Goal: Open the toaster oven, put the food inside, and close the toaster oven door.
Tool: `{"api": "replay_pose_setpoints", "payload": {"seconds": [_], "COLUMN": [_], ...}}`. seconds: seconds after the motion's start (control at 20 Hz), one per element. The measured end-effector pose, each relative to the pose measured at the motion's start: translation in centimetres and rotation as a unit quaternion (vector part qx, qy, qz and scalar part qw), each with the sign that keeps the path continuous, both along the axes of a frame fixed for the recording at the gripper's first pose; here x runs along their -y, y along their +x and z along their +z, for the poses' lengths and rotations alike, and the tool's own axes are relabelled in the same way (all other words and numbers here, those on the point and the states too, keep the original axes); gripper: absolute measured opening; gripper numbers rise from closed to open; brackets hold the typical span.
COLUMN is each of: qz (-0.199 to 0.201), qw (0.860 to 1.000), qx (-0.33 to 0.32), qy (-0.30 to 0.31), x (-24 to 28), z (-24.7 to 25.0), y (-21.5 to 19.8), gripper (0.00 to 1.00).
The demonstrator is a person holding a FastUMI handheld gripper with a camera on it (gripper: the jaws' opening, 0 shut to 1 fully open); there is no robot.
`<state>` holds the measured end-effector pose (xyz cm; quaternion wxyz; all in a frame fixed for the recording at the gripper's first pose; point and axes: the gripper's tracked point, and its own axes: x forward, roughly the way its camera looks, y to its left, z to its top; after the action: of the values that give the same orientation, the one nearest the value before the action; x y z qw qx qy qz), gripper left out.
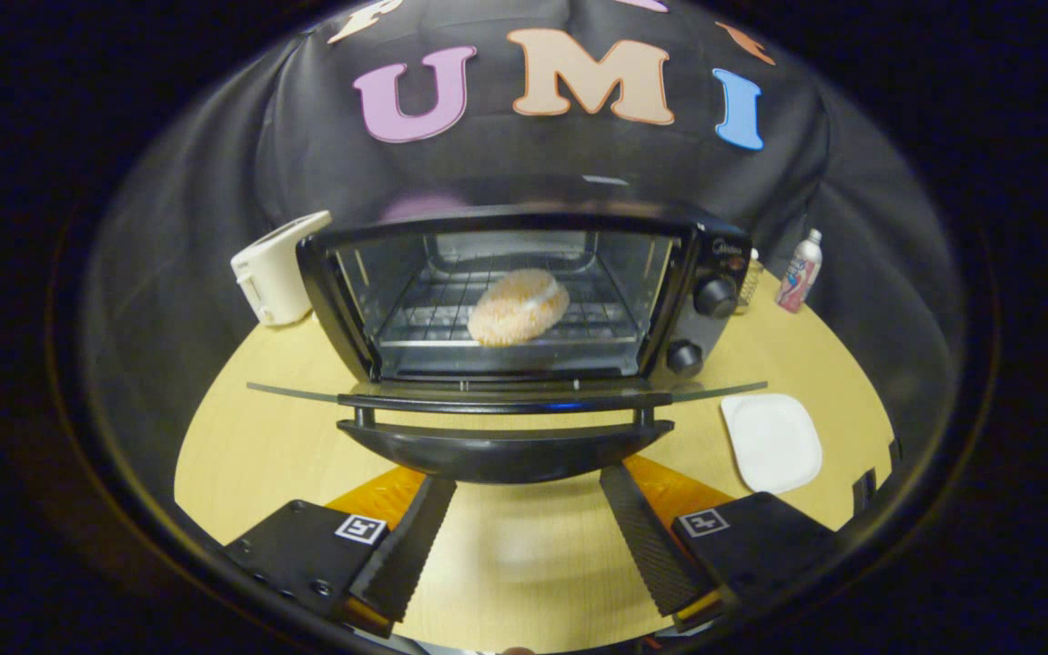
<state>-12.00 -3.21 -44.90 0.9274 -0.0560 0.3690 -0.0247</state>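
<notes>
The oven (524, 300) stands on the worktop (251, 437) with its door (506, 400) folded down flat towards the camera, and the door's handle (506, 450) lies just ahead of the jaws. The gripper (524, 509) has its jaws apart and they hold nothing; both tips stop just under the handle, and it is hard to tell if they touch it. The food (518, 307), a round pale bun, rests on the wire rack (433, 318) inside the oven, a little blurred. The glass of the door is seen edge-on, so its surface is hard to make out. A white toaster (277, 268) is partly hidden behind the oven's left side. On the right, two knobs (715, 297) are on the oven's front, a bottle (800, 271) stands near the booth's wall, and a white plate (771, 441) lies beside the door.
</notes>
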Motion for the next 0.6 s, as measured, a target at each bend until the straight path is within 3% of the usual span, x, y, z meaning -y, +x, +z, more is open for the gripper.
{"api": "replay_pose_setpoints", "payload": {"seconds": [0.6], "qz": [-0.023], "qw": [0.998], "qx": [0.051], "qy": [0.041], "x": [-0.8], "z": [3.4], "y": [6.4], "gripper": [1.0]}}
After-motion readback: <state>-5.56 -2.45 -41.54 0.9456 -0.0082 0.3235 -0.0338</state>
